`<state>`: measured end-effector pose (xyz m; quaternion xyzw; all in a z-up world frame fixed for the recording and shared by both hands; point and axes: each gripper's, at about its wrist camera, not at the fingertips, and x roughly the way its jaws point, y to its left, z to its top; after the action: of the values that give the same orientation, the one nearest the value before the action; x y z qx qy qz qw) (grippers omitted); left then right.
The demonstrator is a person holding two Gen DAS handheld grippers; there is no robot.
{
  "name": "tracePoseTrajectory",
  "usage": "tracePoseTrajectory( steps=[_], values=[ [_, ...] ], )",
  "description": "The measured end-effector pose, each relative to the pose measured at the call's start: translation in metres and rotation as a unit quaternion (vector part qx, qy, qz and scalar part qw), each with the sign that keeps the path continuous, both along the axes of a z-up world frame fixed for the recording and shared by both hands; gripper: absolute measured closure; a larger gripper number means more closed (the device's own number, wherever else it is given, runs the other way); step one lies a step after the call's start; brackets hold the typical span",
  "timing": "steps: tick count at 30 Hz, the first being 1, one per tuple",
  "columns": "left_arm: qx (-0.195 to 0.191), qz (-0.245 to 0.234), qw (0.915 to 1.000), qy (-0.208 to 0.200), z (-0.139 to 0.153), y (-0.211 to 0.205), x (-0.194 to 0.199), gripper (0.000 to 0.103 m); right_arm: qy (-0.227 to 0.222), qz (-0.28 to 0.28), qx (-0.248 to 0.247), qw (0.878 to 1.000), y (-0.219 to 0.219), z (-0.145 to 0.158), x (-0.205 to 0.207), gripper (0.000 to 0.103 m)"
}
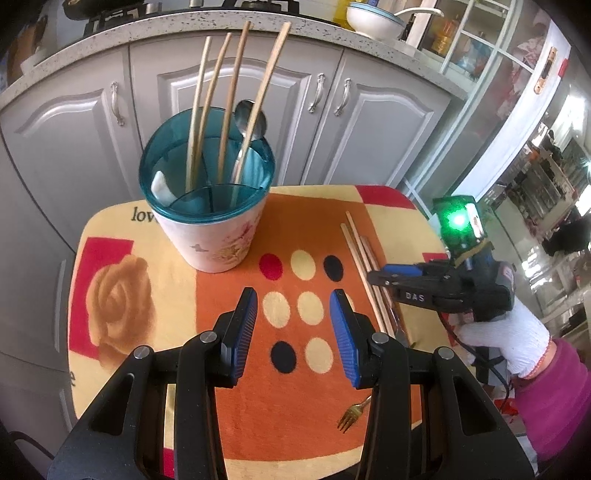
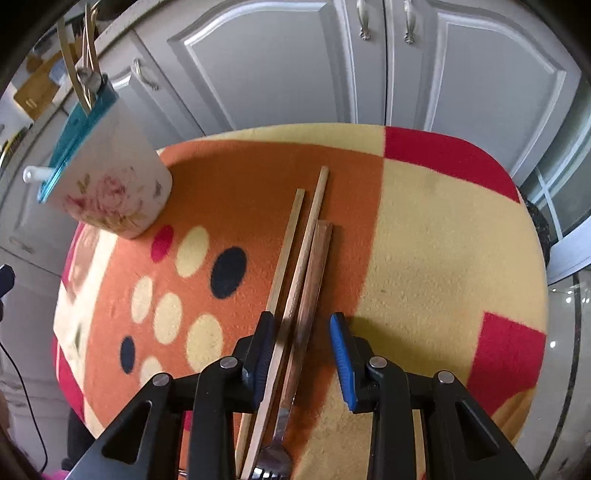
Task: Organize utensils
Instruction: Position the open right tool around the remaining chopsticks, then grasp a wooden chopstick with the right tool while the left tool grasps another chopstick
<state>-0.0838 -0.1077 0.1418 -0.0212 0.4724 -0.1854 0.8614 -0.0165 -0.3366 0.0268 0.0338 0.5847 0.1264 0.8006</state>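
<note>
Left wrist view: utensil holder [image 1: 207,206] stands on the mat [image 1: 229,424], upper left of centre. In it: chopsticks [image 1: 229,110], a spoon [image 1: 251,118]. Loose chopsticks [image 1: 360,258] lie on the mat at centre right. A fork [image 1: 351,415] lies lower right. Cabinets [image 1: 74,122] stand behind the mat, a bowl [image 1: 373,22] on the counter [image 1: 177,26] above them.

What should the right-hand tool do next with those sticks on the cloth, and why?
Probably close. The right tool is open and straddles the chopsticks and a wooden-handled fork lying on the cloth; its pads are not clearly pressing on them yet. Once gripped, they could go to the holder, which already has chopsticks and a spoon in it.
</note>
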Motion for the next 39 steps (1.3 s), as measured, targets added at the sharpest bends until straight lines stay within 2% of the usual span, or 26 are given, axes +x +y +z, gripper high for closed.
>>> tracePoseTrajectory(
  steps=[3,5,9,12,18,19,22,25,30,33,36,38,39],
  values=[
    [0.003,-0.005,1.0,-0.004,0.001,-0.005,-0.002,0.063,-0.004,-0.003,-0.023,1.0,0.001,0.0,0.004,0.073],
    [0.004,-0.007,1.0,-0.001,0.0,-0.008,-0.001,0.063,-0.001,-0.008,-0.02,1.0,0.001,-0.002,0.008,0.073],
    [0.007,-0.019,0.9998,0.002,0.0,-0.016,-0.003,0.063,-0.011,0.012,-0.053,0.998,0.007,-0.001,0.007,0.073],
    [0.012,-0.029,0.9995,0.004,-0.003,-0.022,-0.003,0.063,-0.01,-0.008,-0.061,0.998,-0.008,0.0,0.002,0.073],
    [0.014,-0.049,0.9983,0.029,-0.022,-0.05,0.012,0.063,0.009,-0.035,-0.039,0.999,-0.047,0.008,-0.014,0.073],
    [0.012,-0.053,0.9979,0.035,-0.025,-0.058,0.017,0.063,0.01,-0.043,-0.027,0.999,-0.053,0.009,-0.014,0.073],
    [0.011,-0.065,0.9966,0.05,-0.038,-0.084,0.034,0.063,0.004,-0.093,0.056,0.994,-0.079,0.015,-0.008,0.07],
    [0.023,-0.067,0.9958,0.058,-0.05,-0.107,0.055,0.063,-0.003,-0.119,0.082,0.989,-0.09,0.019,0.006,0.07],
    [0.036,-0.055,0.9951,0.073,-0.071,-0.131,0.093,0.063,0.001,-0.123,0.077,0.989,-0.089,0.014,0.032,0.07],
    [0.048,-0.038,0.9947,0.082,-0.086,-0.139,0.116,0.063,0.007,-0.113,0.057,0.992,-0.087,0.009,0.045,0.07],
    [0.042,-0.035,0.9937,0.097,-0.095,-0.146,0.128,0.064,0.015,-0.097,0.042,0.994,-0.083,0.0,0.054,0.074],
    [0.058,-0.037,0.9925,0.101,-0.103,-0.153,0.133,0.064,0.01,-0.088,0.036,0.995,-0.082,0.0,0.054,0.076],
    [0.065,-0.037,0.9917,0.104,-0.107,-0.155,0.134,0.069,0.01,-0.085,0.035,0.996,-0.081,-0.001,0.054,0.077]
  ],
)
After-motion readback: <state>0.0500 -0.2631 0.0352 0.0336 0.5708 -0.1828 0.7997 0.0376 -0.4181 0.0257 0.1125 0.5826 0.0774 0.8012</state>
